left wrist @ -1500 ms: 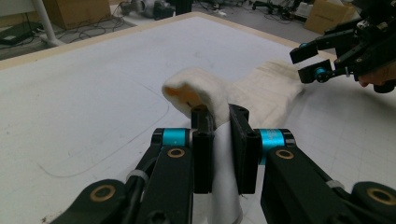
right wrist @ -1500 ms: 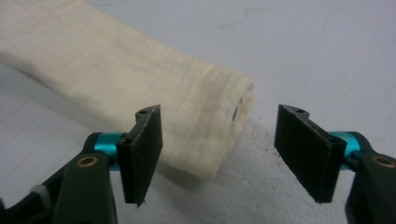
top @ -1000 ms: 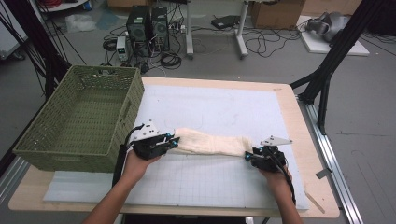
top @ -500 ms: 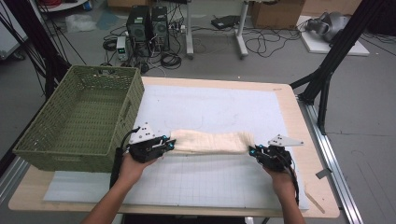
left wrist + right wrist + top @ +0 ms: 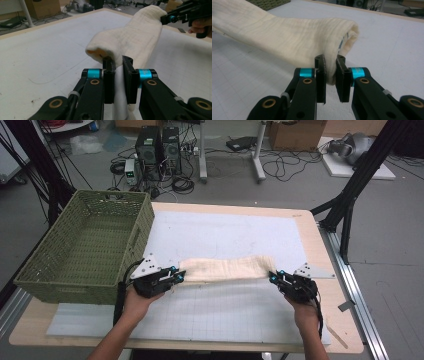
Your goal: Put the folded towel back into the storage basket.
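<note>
A cream folded cloth (image 5: 227,268) stretches across the white mat between the two hands. My left gripper (image 5: 179,277) is shut on the cloth's left end, and in the left gripper view the cloth (image 5: 130,42) bunches between the jaws of that gripper (image 5: 118,60). At the other end my right gripper (image 5: 272,277) is shut on the cloth too. The right gripper view shows the fabric (image 5: 287,37) pinched in the jaws of the right gripper (image 5: 330,58), with a rolled edge just past them. The cloth sags slightly and rests on or just above the mat.
A large green woven basket (image 5: 47,270) stands at the table's left side, close to my left hand. The white gridded mat (image 5: 225,232) covers most of the wooden table (image 5: 310,227). Black tripod legs (image 5: 350,200) and cables lie on the floor beyond.
Both grippers have moved apart, the right one going rightward, so the cloth is pulled out longer and flatter than before.
</note>
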Action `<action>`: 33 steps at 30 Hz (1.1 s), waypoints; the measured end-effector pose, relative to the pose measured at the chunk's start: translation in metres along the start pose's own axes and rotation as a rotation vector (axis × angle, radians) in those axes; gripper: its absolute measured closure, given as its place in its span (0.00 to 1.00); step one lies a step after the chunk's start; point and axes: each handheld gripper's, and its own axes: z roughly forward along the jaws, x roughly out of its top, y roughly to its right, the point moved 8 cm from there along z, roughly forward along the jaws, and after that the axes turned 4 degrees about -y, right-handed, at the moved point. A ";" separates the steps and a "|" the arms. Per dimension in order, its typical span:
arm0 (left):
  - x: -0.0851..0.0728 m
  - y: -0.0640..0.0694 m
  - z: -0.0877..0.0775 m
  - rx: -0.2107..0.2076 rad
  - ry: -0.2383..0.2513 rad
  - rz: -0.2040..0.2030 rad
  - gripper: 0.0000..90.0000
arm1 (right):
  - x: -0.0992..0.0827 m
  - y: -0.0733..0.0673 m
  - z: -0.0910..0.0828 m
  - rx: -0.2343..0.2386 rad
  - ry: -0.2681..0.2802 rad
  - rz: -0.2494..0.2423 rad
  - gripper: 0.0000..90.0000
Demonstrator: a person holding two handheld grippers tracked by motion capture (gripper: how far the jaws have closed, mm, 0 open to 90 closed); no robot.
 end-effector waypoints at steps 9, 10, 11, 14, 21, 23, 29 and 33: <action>0.016 0.002 -0.019 0.015 0.074 0.010 0.90 | 0.016 -0.007 -0.001 0.008 0.044 -0.040 0.90; 0.017 0.003 -0.021 0.017 0.077 0.012 0.90 | 0.017 -0.008 0.000 0.009 0.046 -0.046 0.90; 0.018 0.003 -0.023 0.019 0.083 0.013 0.90 | 0.019 -0.009 0.000 0.013 0.048 -0.046 0.90; 0.021 0.002 -0.030 0.027 0.093 0.016 0.90 | 0.028 -0.011 0.001 0.023 0.066 -0.053 0.90; 0.027 0.000 -0.051 0.054 0.126 0.022 0.90 | 0.047 -0.019 0.009 0.034 0.101 -0.071 0.90; 0.030 0.000 -0.058 0.067 0.136 0.028 0.90 | 0.053 -0.022 0.013 0.037 0.104 -0.080 0.90; 0.036 -0.005 -0.078 0.097 0.170 0.026 0.90 | 0.081 -0.032 0.023 0.041 0.133 -0.099 0.90; 0.038 -0.009 -0.089 0.119 0.187 0.022 0.90 | 0.097 -0.038 0.033 0.045 0.130 -0.135 0.90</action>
